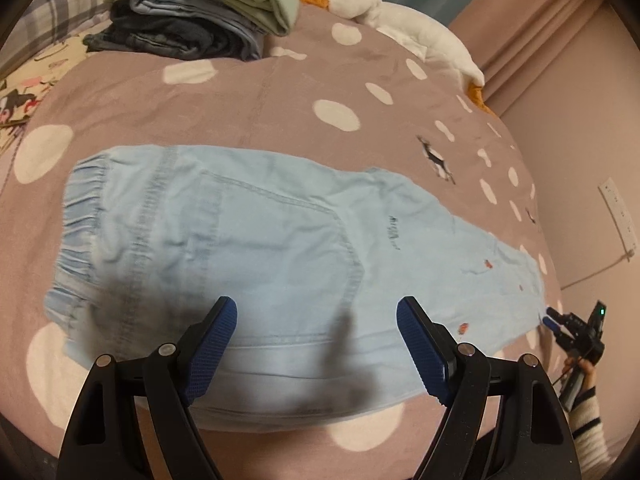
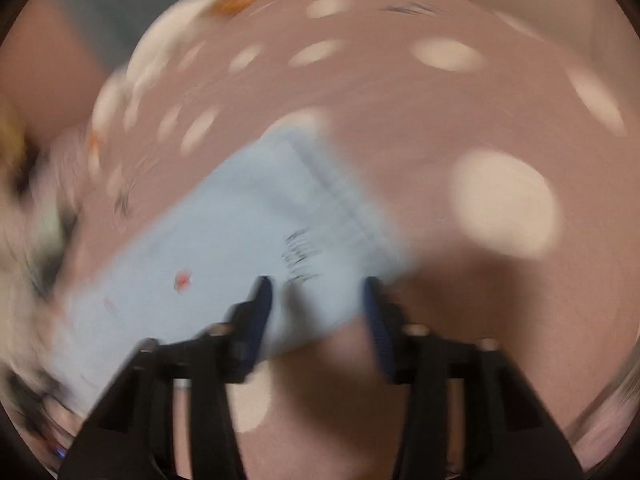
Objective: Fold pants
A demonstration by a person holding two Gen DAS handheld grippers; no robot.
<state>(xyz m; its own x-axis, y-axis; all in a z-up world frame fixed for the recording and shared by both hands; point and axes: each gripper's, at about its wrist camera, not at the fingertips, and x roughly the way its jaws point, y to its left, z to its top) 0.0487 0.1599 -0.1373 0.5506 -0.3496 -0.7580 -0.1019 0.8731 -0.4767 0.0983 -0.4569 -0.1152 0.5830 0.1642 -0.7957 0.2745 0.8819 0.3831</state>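
Light blue pants [image 1: 260, 240] lie flat on a mauve, white-dotted bedspread [image 1: 248, 104], elastic waistband to the left and legs running to the right. My left gripper [image 1: 316, 308] hovers over their near edge, its blue pads wide apart and holding nothing. At the far right, the right gripper [image 1: 551, 317] is at the leg hem, held by a hand in a striped sleeve [image 1: 588, 420]. The right wrist view is heavily blurred. In it the leg end of the pants [image 2: 240, 248] lies below my right gripper [image 2: 318, 284], whose fingers stand apart without pressing on the cloth.
A stack of folded clothes [image 1: 192, 20] sits at the back left of the bed, beside a plaid pillow [image 1: 60, 4]. A white plush toy with orange parts [image 1: 400, 20] lies along the far edge. A pink wall with a socket strip [image 1: 618, 216] is on the right.
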